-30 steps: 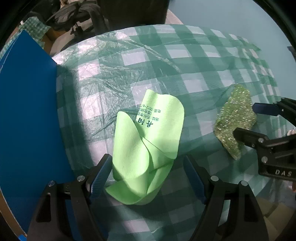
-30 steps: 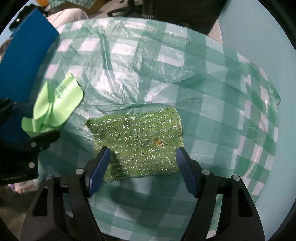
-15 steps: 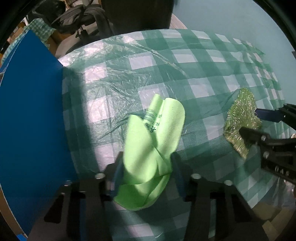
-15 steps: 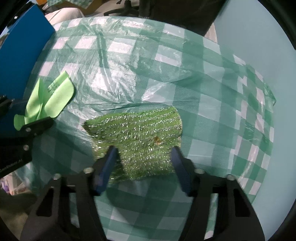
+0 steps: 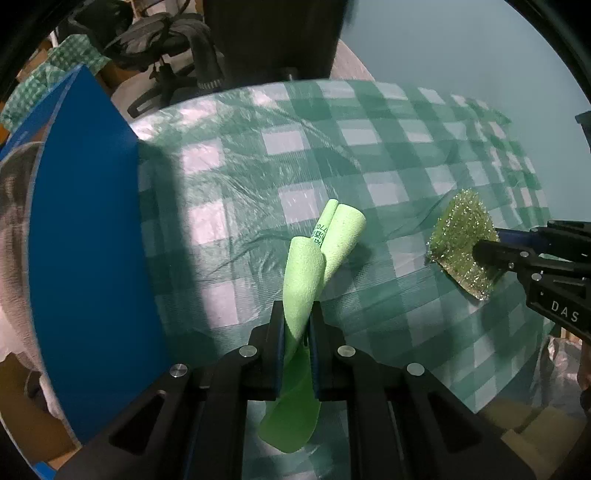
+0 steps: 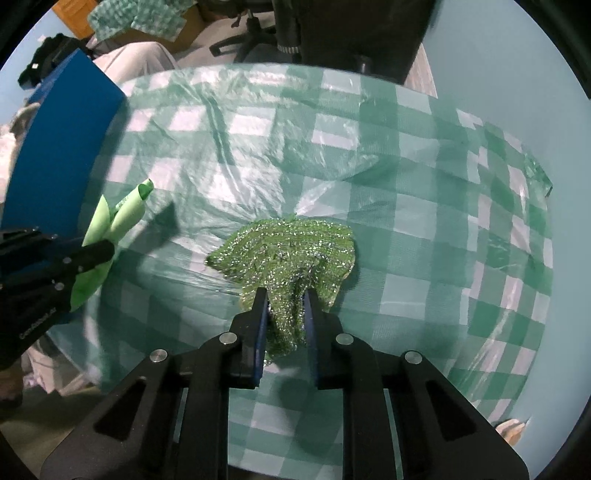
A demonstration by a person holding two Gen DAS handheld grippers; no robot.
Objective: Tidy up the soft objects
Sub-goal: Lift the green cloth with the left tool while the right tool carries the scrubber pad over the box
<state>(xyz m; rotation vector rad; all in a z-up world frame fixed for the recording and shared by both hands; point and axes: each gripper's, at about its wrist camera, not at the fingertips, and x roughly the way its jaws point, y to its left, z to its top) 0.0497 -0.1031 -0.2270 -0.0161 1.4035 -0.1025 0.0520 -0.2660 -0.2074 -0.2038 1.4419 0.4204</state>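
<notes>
both jaws have closed since before: left hand-held gripper (image 5: 297, 325) pinches one lime cloth (image 5: 306, 273), right hand-held gripper (image 6: 284, 310) one glittery cloth (image 6: 291, 251).

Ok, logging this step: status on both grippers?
Left gripper shut on lime cloth. Right gripper shut on glitter cloth. Blue bin left; nothing between.

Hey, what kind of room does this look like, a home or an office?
Probably an office or lab workspace: a table under a green checked plastic cover, a swivel office chair behind it, and cardboard boxes.
</notes>
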